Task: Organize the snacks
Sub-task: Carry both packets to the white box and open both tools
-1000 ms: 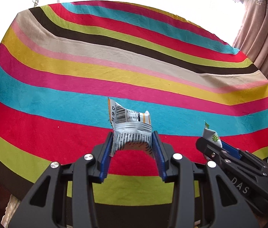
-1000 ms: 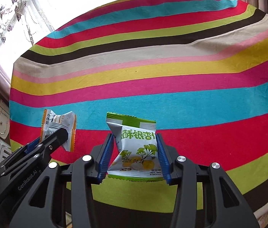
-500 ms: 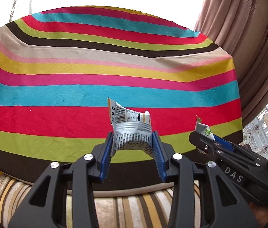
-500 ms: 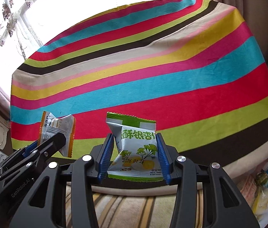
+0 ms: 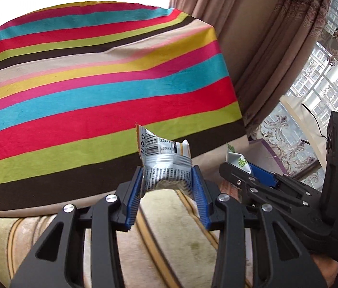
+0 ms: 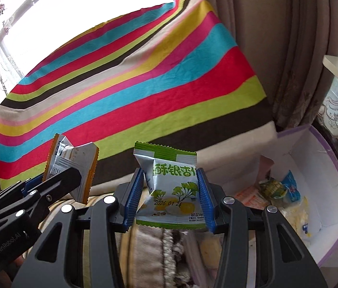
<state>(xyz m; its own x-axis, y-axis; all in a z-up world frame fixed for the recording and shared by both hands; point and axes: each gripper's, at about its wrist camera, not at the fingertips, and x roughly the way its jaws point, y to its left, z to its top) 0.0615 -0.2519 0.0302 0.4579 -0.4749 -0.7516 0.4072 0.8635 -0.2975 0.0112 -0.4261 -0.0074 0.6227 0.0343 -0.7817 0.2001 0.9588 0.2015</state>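
Two packets: each gripper carries one, both lifted off the striped bench (image 5: 101,76) and past its near edge.
Left gripper (image 5: 167,187): partly closed, blue pads pinching a crumpled silver and orange packet (image 5: 166,168), barcode side facing out.
Right gripper (image 6: 170,196): partly closed, pads clamped on the sides of a green and white packet (image 6: 171,187) printed with ginkgo leaves and a date.
Relative to the bench: both packets hang in the air just off its brown-striped corner, over striped upholstery below.
Box (image 6: 332,163): purple-rimmed, white inside, standing beside the bench's corner, near the right gripper.
Box contents: several wrapped snacks (image 6: 279,187), yellow, green and blue; too small for me to name, perhaps sweets.
Curtain (image 6: 276,48): hangs behind the bench's corner.
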